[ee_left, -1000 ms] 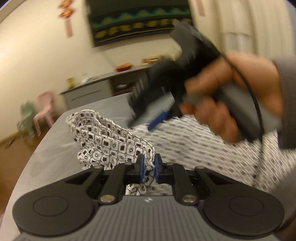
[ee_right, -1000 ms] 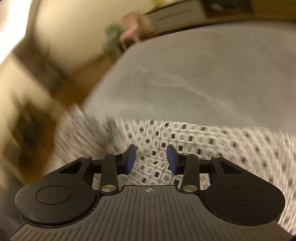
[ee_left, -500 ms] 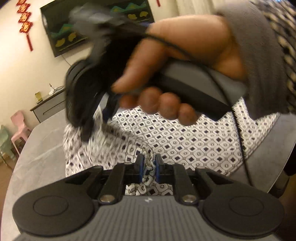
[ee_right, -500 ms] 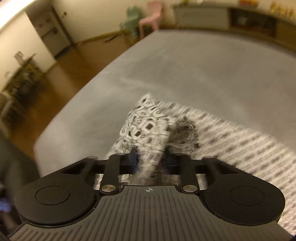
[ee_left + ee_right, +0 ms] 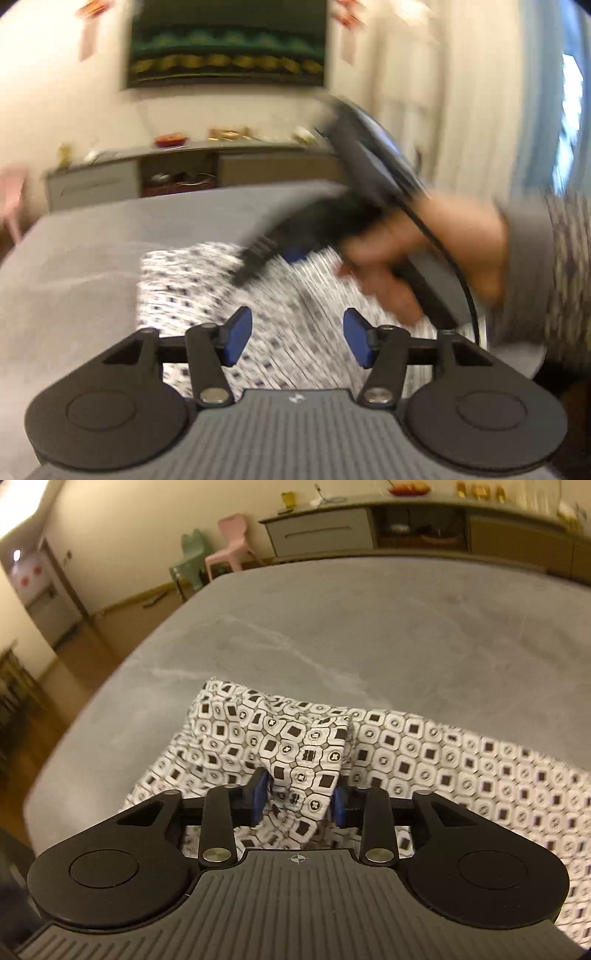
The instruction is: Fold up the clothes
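patterned fabric everywhere on this one: a white garment [image 5: 424,746] printed with small dark squares and rings lies spread over the grey table [image 5: 332,620], reaching from the near left part of the top off toward the right edge of the right wrist view. one corner of it stands up in a rumpled peak right in front of the right gripper [image 5: 300,797].

right gripper jaws are opening now, and that raised fold sits between the blue pads [image 5: 258,797]; the cloth fills most of the gap, but whether the pads press on it cannot be made out.

over to the left gripper [image 5: 297,338]: jaws opening too, blue pads [image 5: 236,336] spread well apart, nothing pinched between them, only the flat garment [image 5: 192,280] lying beneath and beyond. this view is heavily blurred.

in the left wrist view the person's right hand [image 5: 417,254] is wrapped round the handle of the other gripper, a black cable [image 5: 448,254] looping over the hand, a grey sleeve [image 5: 532,266] at the wrist. that gripper's tip hangs low over the garment; contact cannot be judged through the blur.

background: a long low sideboard [image 5: 406,528] against the far wall, a pink chair [image 5: 231,542] and a green chair [image 5: 190,563] to its left, a dark wall hanging [image 5: 227,44] above.
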Demonstrator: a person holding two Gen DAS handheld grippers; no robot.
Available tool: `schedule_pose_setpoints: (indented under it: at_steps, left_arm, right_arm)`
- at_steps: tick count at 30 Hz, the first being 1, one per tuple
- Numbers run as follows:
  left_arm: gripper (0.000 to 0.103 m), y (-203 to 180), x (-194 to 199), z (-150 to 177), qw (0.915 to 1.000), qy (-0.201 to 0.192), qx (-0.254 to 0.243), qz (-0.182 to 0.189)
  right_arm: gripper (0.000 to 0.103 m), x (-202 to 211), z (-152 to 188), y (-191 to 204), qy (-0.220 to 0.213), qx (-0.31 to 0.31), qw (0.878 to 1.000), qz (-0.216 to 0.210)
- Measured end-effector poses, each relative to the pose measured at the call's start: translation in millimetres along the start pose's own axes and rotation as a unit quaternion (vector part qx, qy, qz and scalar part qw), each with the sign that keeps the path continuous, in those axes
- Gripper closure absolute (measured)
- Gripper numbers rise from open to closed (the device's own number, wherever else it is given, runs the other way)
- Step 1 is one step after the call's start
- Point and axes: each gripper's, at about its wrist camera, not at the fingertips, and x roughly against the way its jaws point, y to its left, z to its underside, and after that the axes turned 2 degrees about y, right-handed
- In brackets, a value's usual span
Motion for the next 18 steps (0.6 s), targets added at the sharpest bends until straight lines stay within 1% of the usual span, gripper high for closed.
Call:
schedule_pose_setpoints:
  at_steps: [1, 2, 3, 4, 5, 6, 7, 8, 9, 10, 11, 12, 13, 14, 15, 16, 18]
  left_arm:
    - [0.041, 13, 4, -4, 0.9992, -0.010, 0.039, -0.005]
    - [0.039, 25, 7, -8, 0.9968, -0.019, 0.077, -0.011]
    - [0.039, 37, 10, -8, 0.9932, -0.019, 0.111, -0.029]
    - [0.039, 46, 3, -8, 0.9898, 0.003, 0.130, -0.058]
    - [0.042, 54, -4, -8, 0.9847, 0.025, 0.149, -0.087]
    - [0.042, 63, -10, -8, 0.9781, 0.048, 0.166, -0.116]
    - [0.043, 68, -20, -4, 0.9714, 0.080, 0.172, -0.144]
    - [0.045, 74, -28, 0, 0.9632, 0.110, 0.177, -0.169]
    - [0.045, 77, -33, 3, 0.9583, 0.128, 0.180, -0.181]
    - [0.045, 78, -36, 4, 0.9570, 0.134, 0.177, -0.187]
    - [0.045, 79, -38, 5, 0.9556, 0.140, 0.172, -0.194]
    - [0.045, 80, -40, 5, 0.9545, 0.143, 0.167, -0.202]
    - [0.045, 80, -41, 6, 0.9533, 0.146, 0.161, -0.209]
    - [0.045, 81, -43, 7, 0.9521, 0.149, 0.156, -0.217]
    - [0.044, 80, -43, 7, 0.9514, 0.149, 0.153, -0.222]
    - [0.044, 80, -41, 8, 0.9510, 0.149, 0.153, -0.224]
    - [0.045, 80, -43, 8, 0.9502, 0.148, 0.154, -0.227]
  right_arm:
    - [0.045, 2, 1, 3, -0.003, 0.012, 1.000, 0.004]
    - [0.045, 6, 3, 6, -0.011, 0.022, 1.000, 0.010]
    - [0.046, 13, 6, 10, -0.032, 0.030, 0.999, 0.029]
    - [0.047, 22, 8, 14, -0.060, 0.033, 0.996, 0.063]
    - [0.049, 31, 10, 18, -0.090, 0.037, 0.991, 0.096]
    - [0.054, 42, 14, 23, -0.120, 0.044, 0.984, 0.120]
    - [0.058, 50, 18, 30, -0.136, 0.059, 0.982, 0.118]
    - [0.064, 54, 24, 39, -0.135, 0.084, 0.983, 0.096]
    - [0.076, 54, 31, 48, -0.121, 0.114, 0.983, 0.072]
    - [0.089, 48, 41, 58, -0.088, 0.150, 0.984, 0.046]
    - [0.091, 40, 51, 66, -0.055, 0.178, 0.982, 0.030]
    - [0.090, 32, 61, 71, -0.031, 0.190, 0.981, 0.029]
    - [0.088, 30, 74, 74, -0.019, 0.200, 0.979, 0.029]
    - [0.087, 30, 85, 78, -0.013, 0.211, 0.977, 0.031]
    - [0.083, 34, 93, 84, -0.015, 0.226, 0.973, 0.037]
    - [0.081, 37, 97, 89, -0.014, 0.240, 0.970, 0.042]
    - [0.079, 43, 96, 95, -0.010, 0.255, 0.966, 0.043]
